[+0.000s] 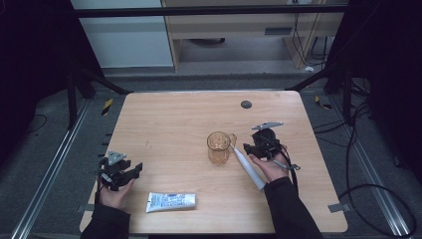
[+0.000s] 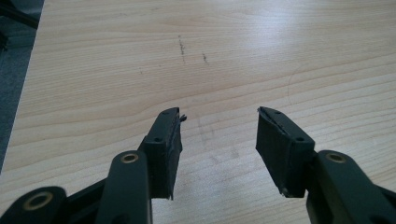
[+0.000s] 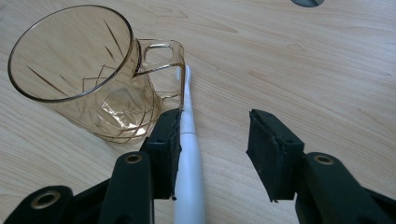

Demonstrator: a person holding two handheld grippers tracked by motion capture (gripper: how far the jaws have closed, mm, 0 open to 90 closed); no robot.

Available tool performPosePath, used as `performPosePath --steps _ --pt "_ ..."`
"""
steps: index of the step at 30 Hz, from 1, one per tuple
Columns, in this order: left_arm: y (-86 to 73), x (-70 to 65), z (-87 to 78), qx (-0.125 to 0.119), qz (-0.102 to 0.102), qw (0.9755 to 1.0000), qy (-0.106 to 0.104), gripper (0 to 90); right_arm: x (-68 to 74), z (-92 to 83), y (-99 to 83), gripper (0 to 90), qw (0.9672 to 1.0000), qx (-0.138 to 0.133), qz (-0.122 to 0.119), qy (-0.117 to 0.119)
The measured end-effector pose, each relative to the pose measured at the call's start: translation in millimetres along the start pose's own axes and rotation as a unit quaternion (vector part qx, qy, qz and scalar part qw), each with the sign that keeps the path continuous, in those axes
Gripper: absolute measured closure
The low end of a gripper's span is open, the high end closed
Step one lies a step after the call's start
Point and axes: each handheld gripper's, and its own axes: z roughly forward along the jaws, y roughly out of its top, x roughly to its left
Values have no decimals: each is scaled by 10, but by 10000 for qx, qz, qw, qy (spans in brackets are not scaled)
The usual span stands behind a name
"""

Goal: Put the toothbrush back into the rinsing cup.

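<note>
Two grippers are working over a pale wooden table point(image 1: 174, 114) ringed by grey floor, cables and dark frame. I am holding the left gripper point(image 2: 218, 135) with jaws standing apart over bare wood. I am keeping the right gripper point(image 3: 214, 140) parted too, gripping nothing; the white toothbrush point(image 3: 189, 154) is lying between its jaws against one pad, its head touching the amber glass mug point(image 3: 79, 70) just ahead.

The table point(image 1: 164, 114) has a pale wood-grain top, smooth with a soft sheen. The mug point(image 3: 88, 70) is clear amber glass (or clear plastic) with cut lines. The toothbrush point(image 3: 189, 140) is smooth white plastic. The jaws are matt black.
</note>
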Motion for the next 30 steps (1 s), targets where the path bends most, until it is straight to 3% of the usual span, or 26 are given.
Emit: performPosePath --steps 11,16,30 --pt "-3 0 6 29 28 10000 -9 489 90 241 65 562 9985 533 -149 54" --pt "-6 1 13 49 38 10000 -8 488 107 322 25 584 9972 677 -236 198" --pt "-7 -4 20 62 52 10000 -15 488 110 451 -73 598 9935 1037 -374 287"
